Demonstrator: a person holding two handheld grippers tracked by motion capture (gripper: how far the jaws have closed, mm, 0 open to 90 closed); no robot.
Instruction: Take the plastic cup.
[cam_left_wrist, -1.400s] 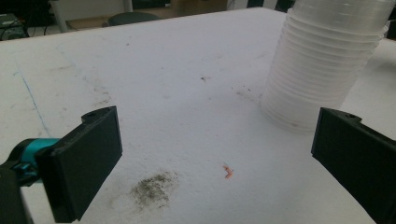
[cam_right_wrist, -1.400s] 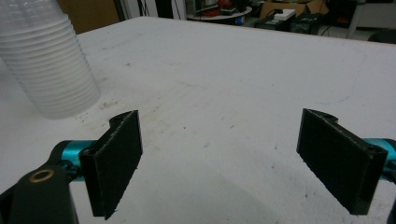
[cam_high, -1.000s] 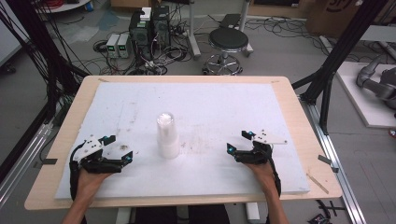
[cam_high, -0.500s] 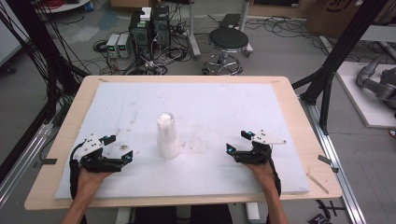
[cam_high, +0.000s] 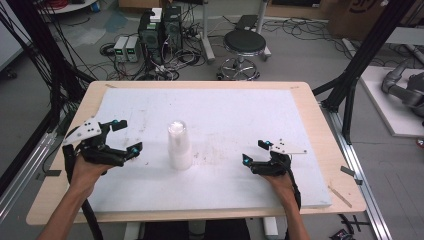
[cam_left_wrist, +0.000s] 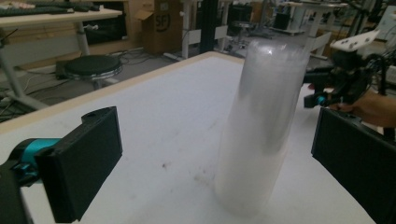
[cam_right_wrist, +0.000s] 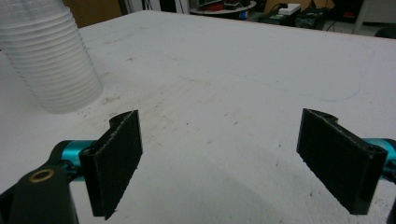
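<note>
A stack of translucent plastic cups (cam_high: 179, 145) stands upside down in the middle of the white board (cam_high: 240, 110). My left gripper (cam_high: 129, 135) is open, to the left of the stack and pointing at it. In the left gripper view the stack (cam_left_wrist: 261, 130) rises between my wide-apart jaws (cam_left_wrist: 219, 154), a little ahead of them and untouched. My right gripper (cam_high: 253, 151) rests open to the right of the stack, with nothing between its fingers. In the right gripper view (cam_right_wrist: 229, 154) the stack (cam_right_wrist: 46, 56) stands far off at the upper left.
The white board lies on a wooden table (cam_high: 320, 125) whose rim shows all round. Beyond the far edge are a black stool (cam_high: 244, 45) and computer boxes with cables (cam_high: 160, 30). Black frame posts (cam_high: 360, 65) stand at both sides.
My left gripper has lifted and moved forward toward the stack of cups. The right gripper and the stack have stayed put.
</note>
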